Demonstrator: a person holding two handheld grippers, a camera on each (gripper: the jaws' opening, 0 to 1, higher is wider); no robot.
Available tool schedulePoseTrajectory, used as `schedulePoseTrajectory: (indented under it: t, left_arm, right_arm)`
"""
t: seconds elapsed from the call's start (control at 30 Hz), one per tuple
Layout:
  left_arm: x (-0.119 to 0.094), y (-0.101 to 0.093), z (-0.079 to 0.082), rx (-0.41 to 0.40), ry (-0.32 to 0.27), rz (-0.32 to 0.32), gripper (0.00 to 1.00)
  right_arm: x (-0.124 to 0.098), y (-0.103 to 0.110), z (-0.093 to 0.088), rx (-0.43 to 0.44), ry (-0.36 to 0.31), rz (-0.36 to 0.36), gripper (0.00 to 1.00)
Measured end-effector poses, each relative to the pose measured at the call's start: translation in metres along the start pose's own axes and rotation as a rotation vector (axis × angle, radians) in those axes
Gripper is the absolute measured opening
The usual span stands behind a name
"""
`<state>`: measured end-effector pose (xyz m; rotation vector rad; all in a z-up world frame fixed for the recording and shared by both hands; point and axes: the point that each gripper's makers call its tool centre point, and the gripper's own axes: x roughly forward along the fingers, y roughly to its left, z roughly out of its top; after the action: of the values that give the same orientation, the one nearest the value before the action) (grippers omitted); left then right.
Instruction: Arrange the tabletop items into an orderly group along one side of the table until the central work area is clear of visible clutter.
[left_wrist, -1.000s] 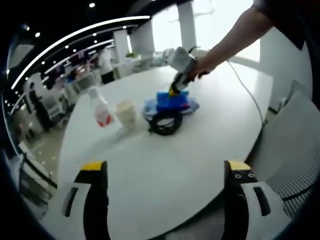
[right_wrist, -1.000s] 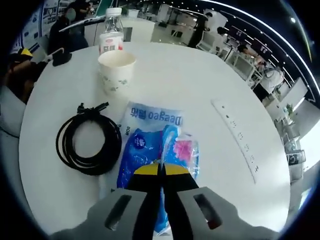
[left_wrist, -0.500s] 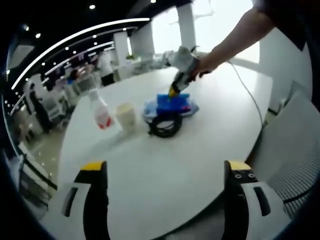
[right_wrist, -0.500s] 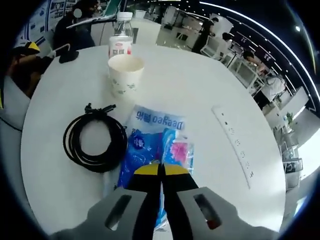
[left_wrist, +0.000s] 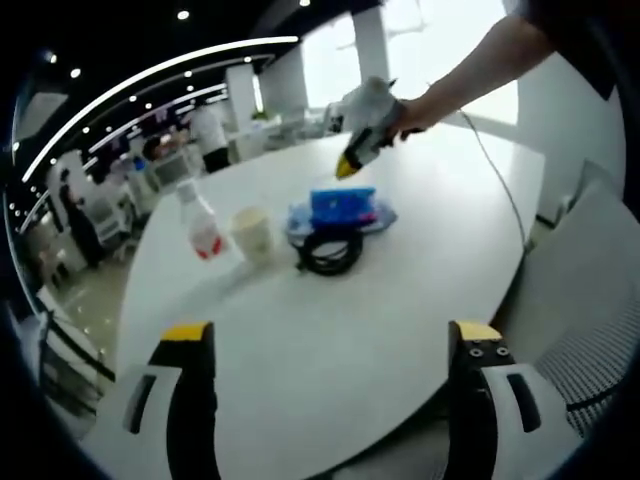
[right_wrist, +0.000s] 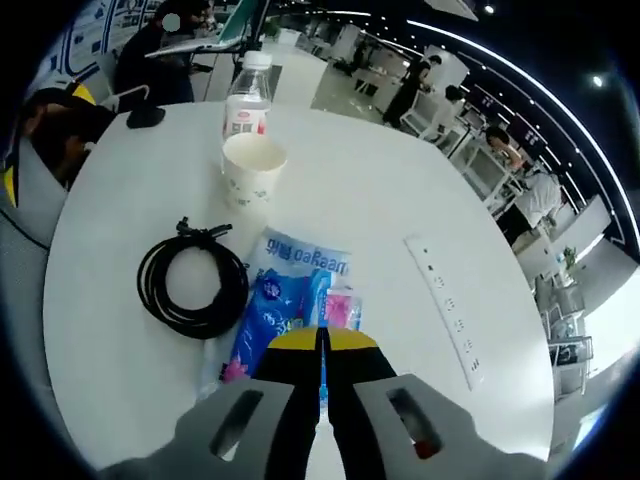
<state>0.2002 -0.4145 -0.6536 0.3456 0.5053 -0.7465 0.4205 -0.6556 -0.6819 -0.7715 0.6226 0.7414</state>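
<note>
On the round white table (left_wrist: 330, 330) lie a blue tissue packet (left_wrist: 343, 208), a black coiled cable (left_wrist: 328, 250), a paper cup (left_wrist: 251, 232) and a water bottle (left_wrist: 203, 225) with a red label. My left gripper (left_wrist: 332, 340) stands open over the near table edge, nothing between its jaws. A hand holds my right gripper (left_wrist: 350, 165) in the air above the packet. In the right gripper view that gripper (right_wrist: 322, 345) is shut, jaws together, over the packet (right_wrist: 290, 300). The cable (right_wrist: 192, 290) lies left of it, the cup (right_wrist: 253, 168) and bottle (right_wrist: 248, 100) beyond.
A white power strip (right_wrist: 448, 310) lies on the table to the right of the packet. A grey chair (left_wrist: 590, 300) stands at the table's edge on the right. People and desks fill the office behind.
My right gripper has lifted up and away from the blue packet, which stays on the table. The left gripper has held still.
</note>
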Motion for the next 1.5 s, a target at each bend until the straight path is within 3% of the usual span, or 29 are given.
schedulePoseTrajectory:
  t: [0.6, 1.5]
  left_arm:
    - [-0.001, -0.006, 0.003, -0.007, -0.017, -0.026, 0.93]
    - [0.000, -0.004, 0.004, -0.030, -0.023, -0.026, 0.93]
  right_arm:
    - [-0.047, -0.012, -0.009, -0.106, 0.006, -0.053, 0.00]
    - [-0.089, -0.008, -0.037, -0.180, 0.033, -0.077, 0.00]
